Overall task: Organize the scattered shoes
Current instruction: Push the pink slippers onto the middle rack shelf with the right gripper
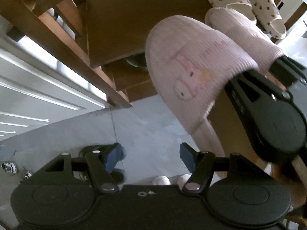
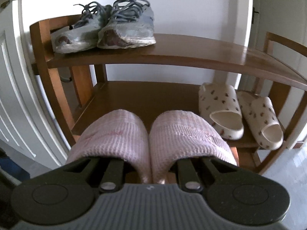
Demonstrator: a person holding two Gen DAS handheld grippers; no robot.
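Observation:
A pair of pink knitted slippers (image 2: 119,134) hangs side by side in front of the wooden shoe rack's middle shelf (image 2: 145,95). My right gripper (image 2: 149,161) has one finger inside each slipper and is shut on their inner walls. In the left wrist view the same pink slippers (image 1: 188,61) and the right gripper (image 1: 262,71) are at the upper right. My left gripper (image 1: 151,153) points down at the grey floor (image 1: 134,126), open, with nothing between its blue pads (image 1: 113,155).
Grey laced sneakers (image 2: 107,30) stand on the left of the rack's top shelf (image 2: 201,51). Cream dotted slides (image 2: 239,115) occupy the right of the middle shelf; its left half is bare. A white panelled door (image 1: 28,76) is left of the rack.

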